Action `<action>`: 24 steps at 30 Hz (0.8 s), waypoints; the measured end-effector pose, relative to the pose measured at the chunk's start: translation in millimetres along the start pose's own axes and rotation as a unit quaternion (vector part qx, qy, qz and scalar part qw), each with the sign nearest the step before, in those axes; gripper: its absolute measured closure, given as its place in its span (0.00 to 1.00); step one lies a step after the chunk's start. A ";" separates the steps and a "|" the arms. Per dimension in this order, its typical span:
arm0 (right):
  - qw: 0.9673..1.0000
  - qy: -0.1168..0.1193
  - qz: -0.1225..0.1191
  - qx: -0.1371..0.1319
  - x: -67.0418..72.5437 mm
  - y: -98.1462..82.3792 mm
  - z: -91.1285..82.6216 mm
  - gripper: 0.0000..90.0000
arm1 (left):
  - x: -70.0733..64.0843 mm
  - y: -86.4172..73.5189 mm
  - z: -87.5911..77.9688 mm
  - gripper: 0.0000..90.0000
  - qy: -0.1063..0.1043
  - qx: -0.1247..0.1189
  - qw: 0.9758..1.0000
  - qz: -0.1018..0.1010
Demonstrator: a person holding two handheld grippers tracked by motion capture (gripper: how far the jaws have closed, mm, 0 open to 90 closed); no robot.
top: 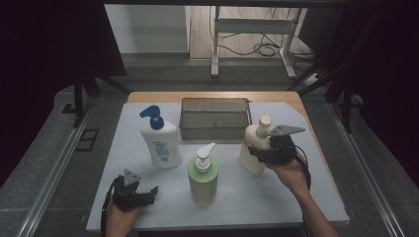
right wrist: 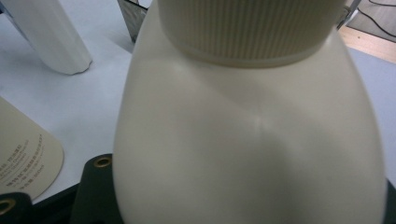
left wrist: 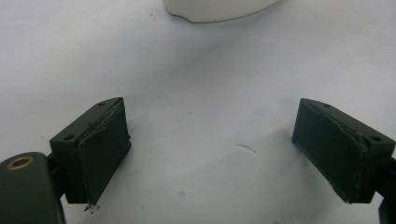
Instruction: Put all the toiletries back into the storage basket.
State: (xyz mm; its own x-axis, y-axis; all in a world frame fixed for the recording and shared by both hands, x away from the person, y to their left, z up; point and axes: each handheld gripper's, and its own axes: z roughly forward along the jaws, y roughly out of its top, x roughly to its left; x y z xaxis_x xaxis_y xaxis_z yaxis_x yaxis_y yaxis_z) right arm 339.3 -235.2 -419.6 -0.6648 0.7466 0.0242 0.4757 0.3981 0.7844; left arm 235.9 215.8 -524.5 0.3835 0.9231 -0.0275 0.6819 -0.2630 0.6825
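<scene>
- Nearest the high view's camera is the left gripper [top: 148, 193], held in a hand at the front left of the white mat [top: 276, 197].
- Its two black fingers [left wrist: 100, 149] stand wide apart with nothing between them. They hang just over the bare mat.
- At the top edge of the left gripper view, a bit of a white bottle's bottom peeks in. The rest of it is cut off.
- On the right side of the mat, the right gripper [top: 258, 148] is around the cream pump bottle [top: 253, 143], which stands upright near the mesh basket [top: 215, 118].
- From the right gripper view, the cream bottle's round shoulder sits between the jaws and covers them, so I cannot tell if the pads press on it yet.
- Its ribbed cap is cut off at the top there, and its pump head looks blurry from above.
- A green pump bottle [top: 203, 180] stands in the middle front of the mat.
- A white bottle with a blue pump [top: 159, 140] stands behind it on the left.
- Words on the labels are too small to read.
</scene>
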 end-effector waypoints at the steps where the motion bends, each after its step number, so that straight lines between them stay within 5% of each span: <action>1: 1.000 -0.001 -0.003 0.002 1.0 0.7 0.3 0.44 | 0.0 0.0 0.0 0.12 0.000 0.000 1.000 0.000; 24: 1.000 0.024 -0.018 0.008 3.5 15.7 -7.3 0.44 | 0.1 0.0 0.0 0.12 0.000 0.000 1.000 0.000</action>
State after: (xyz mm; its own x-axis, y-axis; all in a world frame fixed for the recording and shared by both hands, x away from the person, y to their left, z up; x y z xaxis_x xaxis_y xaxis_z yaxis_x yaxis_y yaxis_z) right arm 340.3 -230.2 -402.7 -0.7078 0.7059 0.0257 0.4596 0.4327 0.7756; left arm 235.9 215.9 -524.5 0.3839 0.9230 -0.0280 0.6822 -0.2630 0.6822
